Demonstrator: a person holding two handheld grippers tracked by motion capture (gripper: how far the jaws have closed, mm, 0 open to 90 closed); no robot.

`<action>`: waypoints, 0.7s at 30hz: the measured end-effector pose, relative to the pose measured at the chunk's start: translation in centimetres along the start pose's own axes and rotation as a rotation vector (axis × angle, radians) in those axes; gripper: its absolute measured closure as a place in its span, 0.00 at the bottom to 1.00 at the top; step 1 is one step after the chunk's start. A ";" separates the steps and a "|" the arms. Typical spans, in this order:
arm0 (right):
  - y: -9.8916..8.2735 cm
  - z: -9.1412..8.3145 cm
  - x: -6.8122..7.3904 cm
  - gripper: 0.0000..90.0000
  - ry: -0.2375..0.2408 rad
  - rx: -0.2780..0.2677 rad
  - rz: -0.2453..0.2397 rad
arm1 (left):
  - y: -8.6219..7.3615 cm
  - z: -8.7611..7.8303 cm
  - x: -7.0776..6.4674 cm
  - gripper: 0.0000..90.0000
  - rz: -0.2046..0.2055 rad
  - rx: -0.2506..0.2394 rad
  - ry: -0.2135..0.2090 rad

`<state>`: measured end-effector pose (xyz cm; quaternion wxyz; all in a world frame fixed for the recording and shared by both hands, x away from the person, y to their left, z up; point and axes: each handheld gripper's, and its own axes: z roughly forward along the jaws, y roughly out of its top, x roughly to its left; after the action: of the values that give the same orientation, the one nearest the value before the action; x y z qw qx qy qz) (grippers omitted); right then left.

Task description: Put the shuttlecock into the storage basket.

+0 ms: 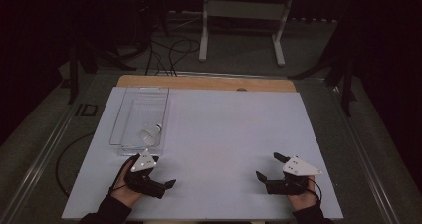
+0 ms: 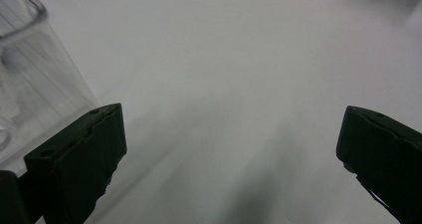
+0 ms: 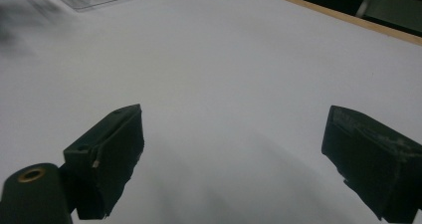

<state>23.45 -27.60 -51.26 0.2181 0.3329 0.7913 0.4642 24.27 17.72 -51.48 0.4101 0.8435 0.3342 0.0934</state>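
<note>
A clear plastic tray (image 1: 130, 115) lies at the table's (image 1: 224, 129) far left, something small and white (image 1: 151, 132) inside near its front end. My left gripper (image 1: 161, 174) rests just before the tray's near edge, jaws spread wide on nothing; my right gripper (image 1: 268, 167) sits well apart at the near right, equally wide and empty. Between them I see bare white tabletop.

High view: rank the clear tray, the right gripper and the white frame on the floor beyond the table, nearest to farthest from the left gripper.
1. Clear tray, just ahead of the left gripper, table's left side.
2. Right gripper, across the near edge.
3. White frame, on the floor beyond the far edge.
</note>
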 end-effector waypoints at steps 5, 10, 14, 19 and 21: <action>0.0 0.0 0.0 0.11 0.003 0.002 -0.002 | -0.5 -0.2 0.0 0.00 -0.027 -0.012 0.035; -0.1 0.2 0.0 0.11 0.009 0.007 -0.001 | -0.9 -0.1 0.2 0.00 -0.035 -0.026 0.087; 0.0 0.2 0.1 0.11 0.013 0.004 -0.004 | -0.9 -0.1 0.2 0.00 -0.036 -0.050 0.102; 0.0 0.3 0.1 0.11 0.017 0.012 -0.005 | -0.9 0.1 0.2 0.00 -0.036 -0.053 0.106; 0.0 0.3 0.1 0.11 0.018 0.012 -0.004 | -1.0 0.4 0.1 0.00 -0.052 -0.053 0.106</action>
<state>23.54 -27.37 -51.43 0.2099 0.3285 0.7965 0.4623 24.05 18.01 -52.49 0.4161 0.8173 0.3746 0.1361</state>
